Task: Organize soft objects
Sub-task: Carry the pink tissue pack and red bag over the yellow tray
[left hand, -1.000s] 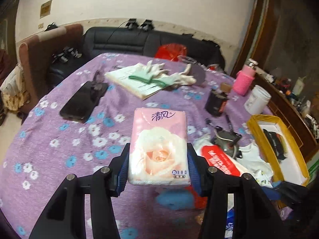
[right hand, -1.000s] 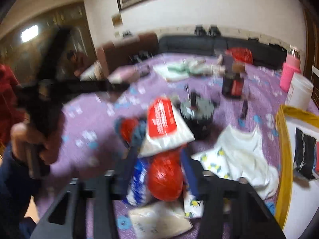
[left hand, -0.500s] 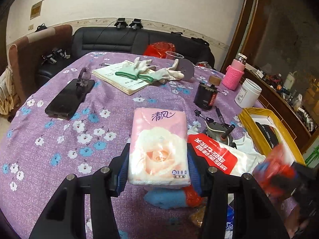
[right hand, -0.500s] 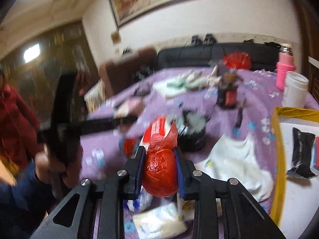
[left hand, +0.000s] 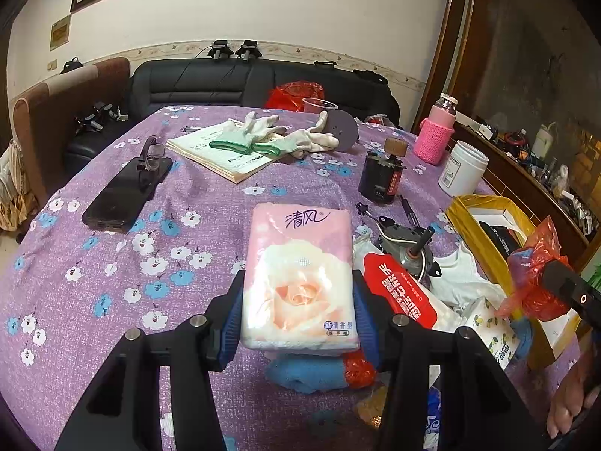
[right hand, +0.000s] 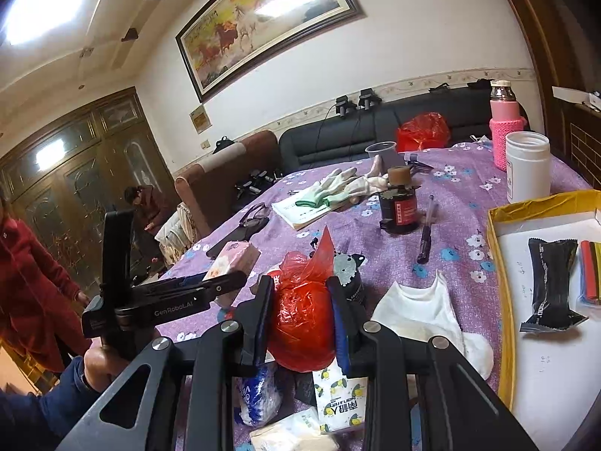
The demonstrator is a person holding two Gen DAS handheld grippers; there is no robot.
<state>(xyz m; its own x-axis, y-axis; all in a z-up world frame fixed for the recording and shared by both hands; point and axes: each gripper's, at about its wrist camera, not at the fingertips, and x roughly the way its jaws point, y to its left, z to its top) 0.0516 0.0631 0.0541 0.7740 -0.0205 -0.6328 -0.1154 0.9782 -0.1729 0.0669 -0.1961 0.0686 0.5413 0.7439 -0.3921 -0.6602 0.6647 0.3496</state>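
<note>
My left gripper (left hand: 298,302) is shut on a pink tissue pack (left hand: 298,274) with a rose print, held above the purple flowered tablecloth (left hand: 112,263). The right gripper (right hand: 302,300) is shut on a knotted red plastic bag (right hand: 304,319), lifted over the pile of soft things. In the left wrist view that red bag (left hand: 529,282) hangs at the right, beside the yellow-rimmed box (left hand: 473,233). The right wrist view shows the left gripper (right hand: 210,285) with the tissue pack (right hand: 234,259) to the left.
Under the grippers lie a red-and-white packet (left hand: 402,293), a blue sock (left hand: 304,372), a white cloth (right hand: 417,308) and small tissue packs (right hand: 338,398). A motor (left hand: 409,251), black jar (right hand: 398,210), phone (left hand: 124,195), gloves (left hand: 263,135) and white jar (right hand: 526,165) stand farther off.
The right gripper's jaws closed on the red bag, then raised it and tilted upward. The left gripper kept the tissue pack almost still.
</note>
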